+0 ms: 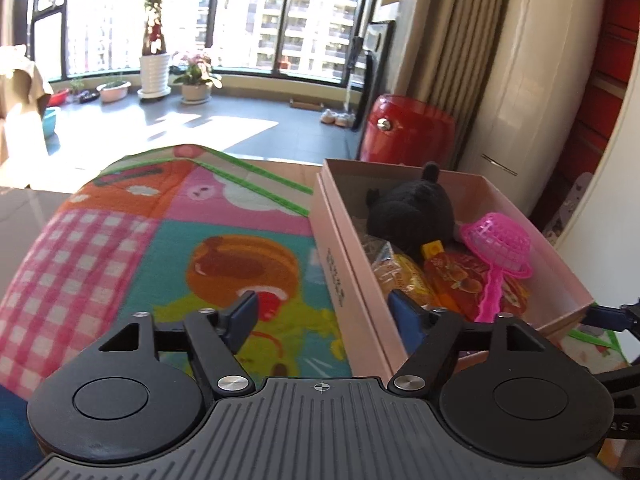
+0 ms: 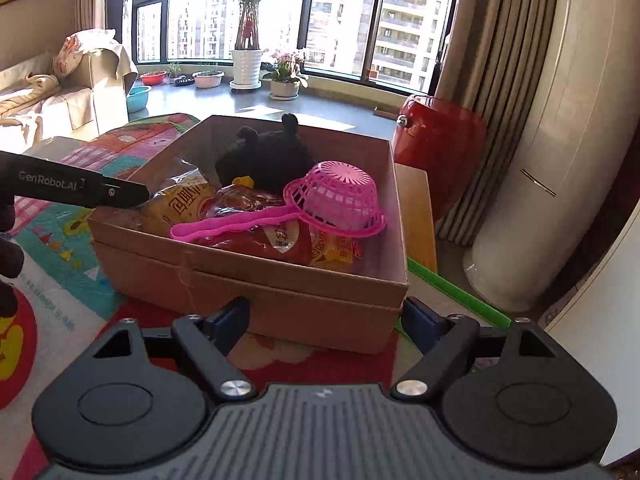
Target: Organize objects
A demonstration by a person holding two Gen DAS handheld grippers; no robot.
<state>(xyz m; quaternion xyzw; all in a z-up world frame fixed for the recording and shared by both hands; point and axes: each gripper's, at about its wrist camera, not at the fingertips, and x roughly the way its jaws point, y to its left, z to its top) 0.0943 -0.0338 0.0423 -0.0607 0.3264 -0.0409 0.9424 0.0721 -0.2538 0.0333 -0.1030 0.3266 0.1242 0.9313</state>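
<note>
Both grippers are spread wide and holding nothing. The left gripper [image 1: 324, 312] straddles the pink box's [image 1: 348, 280] near-left wall, and the right gripper [image 2: 324, 320] sits just in front of the box. Inside the box, the pink strainer [image 2: 340, 200] lies on crinkly snack packets [image 2: 280, 236], with the black plush toy [image 2: 268, 156] behind. The strainer looks light and stiff, so I'd pinch its long handle. The packets are probably slippery.

Pink strainer [image 2: 336, 200] lies atop snack packets [image 2: 276, 236] inside box [image 2: 280, 280].
</note>
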